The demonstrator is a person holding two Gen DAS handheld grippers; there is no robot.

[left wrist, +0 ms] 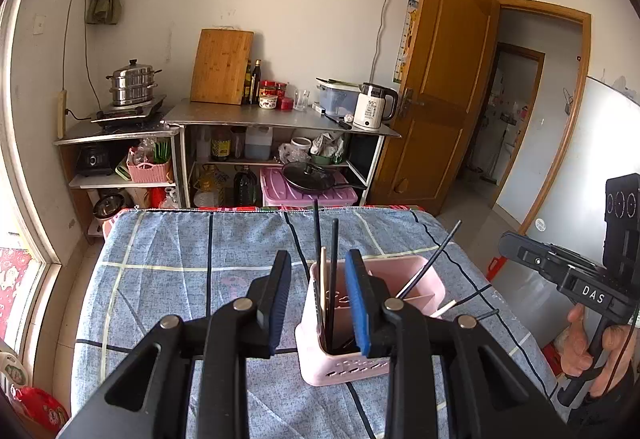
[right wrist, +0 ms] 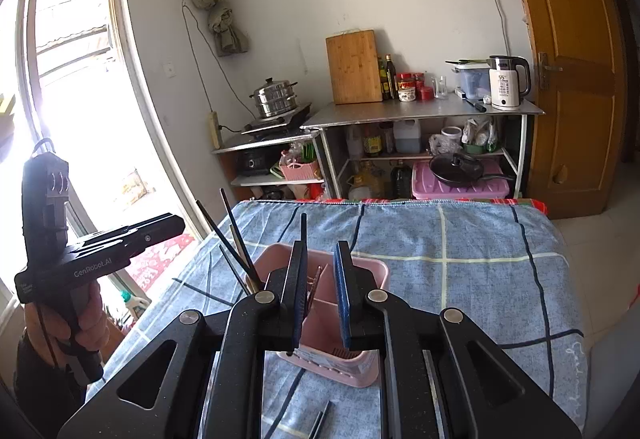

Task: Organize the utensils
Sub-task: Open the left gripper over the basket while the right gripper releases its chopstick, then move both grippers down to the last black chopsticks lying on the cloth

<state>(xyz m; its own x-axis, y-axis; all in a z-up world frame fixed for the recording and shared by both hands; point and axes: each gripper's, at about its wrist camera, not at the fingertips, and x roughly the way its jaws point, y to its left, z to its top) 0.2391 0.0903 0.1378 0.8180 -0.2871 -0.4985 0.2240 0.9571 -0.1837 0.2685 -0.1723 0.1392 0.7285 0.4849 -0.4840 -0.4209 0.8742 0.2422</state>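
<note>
A pink utensil holder (left wrist: 340, 351) stands on the blue checked tablecloth (left wrist: 168, 279). It holds several black chopsticks (left wrist: 333, 267) and a pale one (left wrist: 322, 279). My left gripper (left wrist: 319, 261) is open and empty, its jaws just above the holder's near-left compartment. In the right wrist view the holder (right wrist: 360, 271) lies behind my right gripper (right wrist: 321, 253), which is open and empty over it. Black and wooden chopsticks (right wrist: 234, 235) stick out at the holder's left. Two dark chopstick ends (right wrist: 320, 419) lie on the cloth below my right gripper.
The right gripper's handle (left wrist: 576, 279) shows at the right of the left wrist view, the left one (right wrist: 80, 263) at the left of the right wrist view. A steel shelf (left wrist: 280, 119) with kettle, board and jars stands behind the table. A door (left wrist: 436, 79) is right.
</note>
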